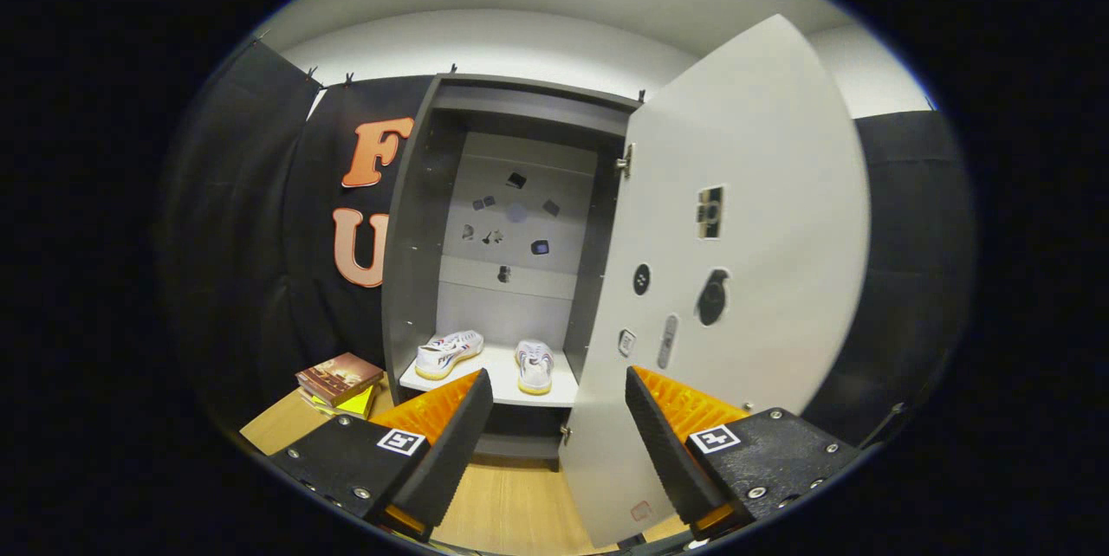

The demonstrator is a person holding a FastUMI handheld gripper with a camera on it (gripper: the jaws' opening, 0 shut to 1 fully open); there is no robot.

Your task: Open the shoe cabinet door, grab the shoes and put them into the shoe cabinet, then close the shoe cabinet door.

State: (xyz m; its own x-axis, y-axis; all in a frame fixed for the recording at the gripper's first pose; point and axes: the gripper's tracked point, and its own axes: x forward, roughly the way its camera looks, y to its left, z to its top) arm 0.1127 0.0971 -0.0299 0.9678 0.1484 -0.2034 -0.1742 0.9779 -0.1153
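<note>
The grey shoe cabinet stands ahead with its pale door swung wide open to the right. Two white shoes sit on its shelf: one shoe at the left, lying at an angle, the other shoe at the right, pointing outward. My gripper is open, with nothing between its fingers. It hangs in front of the cabinet, short of the shelf. The lower edge of the open door lies between the two fingers, nearer the right one, and touches neither.
A stack of books lies on the wooden surface left of the cabinet. Small stickers dot the cabinet's back panel and the door's inner face. Black cloth walls close in on both sides.
</note>
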